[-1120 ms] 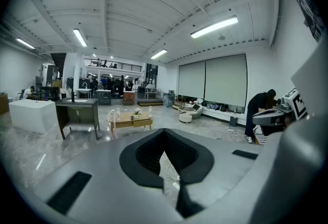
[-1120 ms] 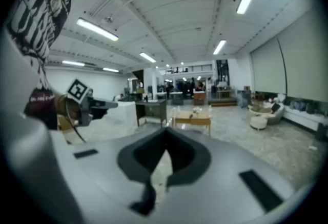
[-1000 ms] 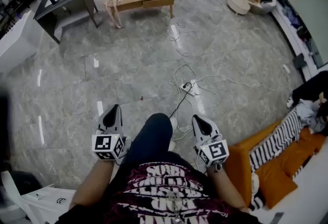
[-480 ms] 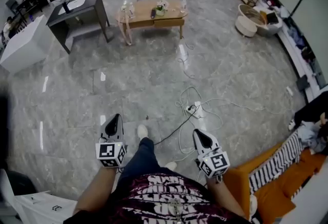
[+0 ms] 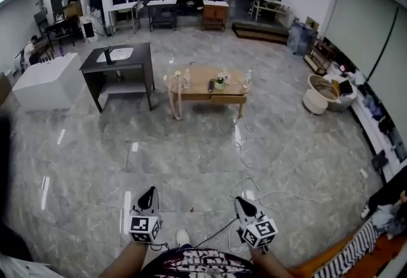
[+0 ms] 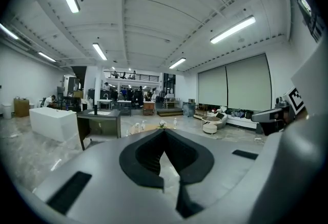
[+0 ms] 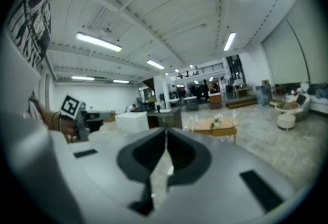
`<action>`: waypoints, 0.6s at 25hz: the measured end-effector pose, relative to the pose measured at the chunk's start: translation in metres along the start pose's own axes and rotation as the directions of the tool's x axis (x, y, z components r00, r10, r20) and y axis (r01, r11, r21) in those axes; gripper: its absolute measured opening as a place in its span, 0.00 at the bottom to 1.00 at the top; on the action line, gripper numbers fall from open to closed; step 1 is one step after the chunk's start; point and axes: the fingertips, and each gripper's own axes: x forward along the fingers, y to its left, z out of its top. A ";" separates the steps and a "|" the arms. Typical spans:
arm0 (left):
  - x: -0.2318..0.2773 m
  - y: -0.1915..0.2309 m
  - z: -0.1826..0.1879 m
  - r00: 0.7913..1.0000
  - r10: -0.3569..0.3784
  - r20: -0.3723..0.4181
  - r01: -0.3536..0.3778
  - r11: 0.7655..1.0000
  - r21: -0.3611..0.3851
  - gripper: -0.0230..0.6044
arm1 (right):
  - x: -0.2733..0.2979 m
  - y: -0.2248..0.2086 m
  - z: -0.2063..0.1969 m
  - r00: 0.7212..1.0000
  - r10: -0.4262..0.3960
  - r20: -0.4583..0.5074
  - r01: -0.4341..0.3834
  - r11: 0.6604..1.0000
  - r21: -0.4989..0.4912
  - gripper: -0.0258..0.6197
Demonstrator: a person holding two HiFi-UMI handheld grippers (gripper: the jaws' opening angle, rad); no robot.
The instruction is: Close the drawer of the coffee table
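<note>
Grey left gripper (image 5: 150,191), grey right gripper (image 5: 241,201) at bottom centre, jaws together, empty; low oval wooden coffee table (image 5: 210,87) above centre, well apart

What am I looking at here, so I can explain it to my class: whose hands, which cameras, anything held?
A person holds a two-jaw tool in each hand. The wide picture comes from a head camera looking down: left gripper, right gripper. The other two come from cameras riding on each gripper, looking along its jaws. Both pairs of jaws are closed on nothing. Far across the floor stands the wooden coffee table, with small bottles and a plant on top.
</note>
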 end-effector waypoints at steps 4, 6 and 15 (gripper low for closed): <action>0.038 0.028 0.010 0.999 -0.023 0.022 0.023 1.000 -0.012 0.07 | 0.043 0.005 0.011 1.000 -0.008 -0.009 0.008 1.000 -0.020 0.09; 0.056 0.034 0.019 0.998 -0.054 0.041 0.055 0.999 -0.004 0.07 | 0.060 0.000 0.018 0.999 -0.033 -0.004 0.033 0.999 -0.008 0.09; 0.100 0.048 0.026 0.987 -0.155 0.045 0.156 0.988 -0.013 0.07 | 0.083 0.007 0.046 0.996 -0.094 0.011 0.094 0.993 -0.077 0.09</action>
